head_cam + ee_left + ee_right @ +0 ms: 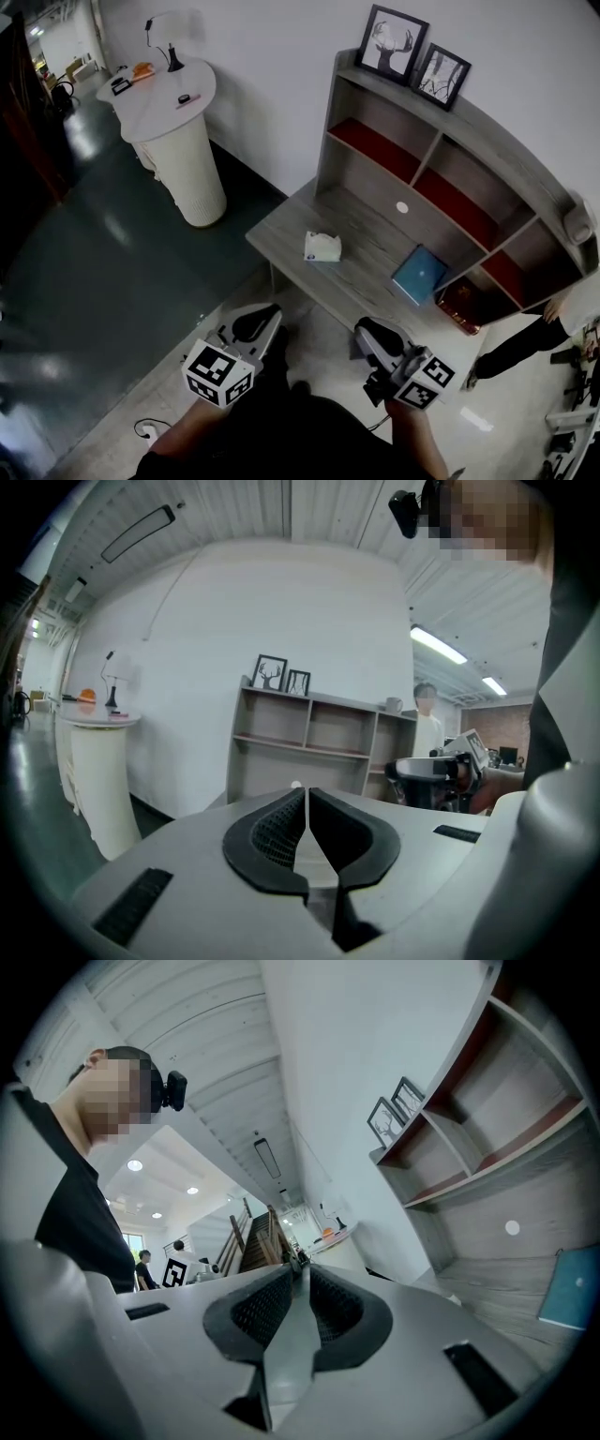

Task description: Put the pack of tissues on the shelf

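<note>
**A:** Where's the pack (322, 247)?
**B:** It's lying on the grey wood-grain desk (367, 234), near its left edge, below the shelf (373, 148).
**A:** What could go wrong?
**B:** Your left gripper (258, 323) and right gripper (373, 336) both have their jaws together, holding nothing. Reach in like that and you'll likely shove the soft white pack off the smooth top.

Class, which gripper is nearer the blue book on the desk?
Right. The right gripper hovers before the desk near the blue book; the left gripper is farther left.
</note>
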`<act>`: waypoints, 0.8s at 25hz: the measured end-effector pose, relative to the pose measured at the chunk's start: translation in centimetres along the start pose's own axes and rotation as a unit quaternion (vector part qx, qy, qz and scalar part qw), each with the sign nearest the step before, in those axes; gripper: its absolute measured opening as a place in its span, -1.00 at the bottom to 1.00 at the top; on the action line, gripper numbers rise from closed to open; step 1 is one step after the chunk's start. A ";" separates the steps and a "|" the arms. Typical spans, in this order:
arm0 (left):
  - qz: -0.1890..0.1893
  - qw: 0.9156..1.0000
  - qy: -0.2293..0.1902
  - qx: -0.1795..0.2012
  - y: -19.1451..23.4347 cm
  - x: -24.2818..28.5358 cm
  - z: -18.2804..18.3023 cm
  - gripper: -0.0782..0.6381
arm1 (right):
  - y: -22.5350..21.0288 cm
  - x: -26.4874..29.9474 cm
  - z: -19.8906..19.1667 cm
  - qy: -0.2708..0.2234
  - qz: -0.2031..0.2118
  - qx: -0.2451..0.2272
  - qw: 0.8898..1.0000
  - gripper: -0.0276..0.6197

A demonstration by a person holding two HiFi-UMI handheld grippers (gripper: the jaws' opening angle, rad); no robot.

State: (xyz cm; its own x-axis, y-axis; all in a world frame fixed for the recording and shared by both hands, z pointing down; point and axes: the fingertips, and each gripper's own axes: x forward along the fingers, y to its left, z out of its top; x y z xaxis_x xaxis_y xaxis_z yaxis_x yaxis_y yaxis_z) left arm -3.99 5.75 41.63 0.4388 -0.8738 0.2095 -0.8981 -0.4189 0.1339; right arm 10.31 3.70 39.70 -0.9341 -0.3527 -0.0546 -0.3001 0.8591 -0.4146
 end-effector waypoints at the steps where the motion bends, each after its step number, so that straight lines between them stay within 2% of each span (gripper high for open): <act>1: -0.003 1.000 0.000 0.000 0.6 0.8 0.2 -0.71 | -0.6 0.6 0.2 0.001 -0.002 0.001 1.000 -0.85; 11: -0.046 0.999 -0.022 0.008 10.8 9.4 3.8 -0.71 | -8.8 9.7 3.5 0.003 -0.036 -0.011 0.999 -0.85; 15: -0.064 0.998 -0.014 0.007 15.0 12.3 4.8 -0.71 | -11.3 13.4 5.0 -0.001 -0.052 -0.012 0.999 -0.85; 20: -0.100 0.995 0.005 0.008 17.4 14.9 4.8 -0.71 | -13.1 16.2 5.5 -0.007 -0.072 -0.007 0.997 -0.85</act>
State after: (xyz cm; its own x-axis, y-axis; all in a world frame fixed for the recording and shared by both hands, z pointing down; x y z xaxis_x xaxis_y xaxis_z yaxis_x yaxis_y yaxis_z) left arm -13.25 -15.78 42.42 0.6097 -0.7694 0.1905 -0.7925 -0.5886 0.1595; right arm 0.18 -15.37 39.23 -0.8790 -0.4768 -0.0077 -0.4330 0.8048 -0.4060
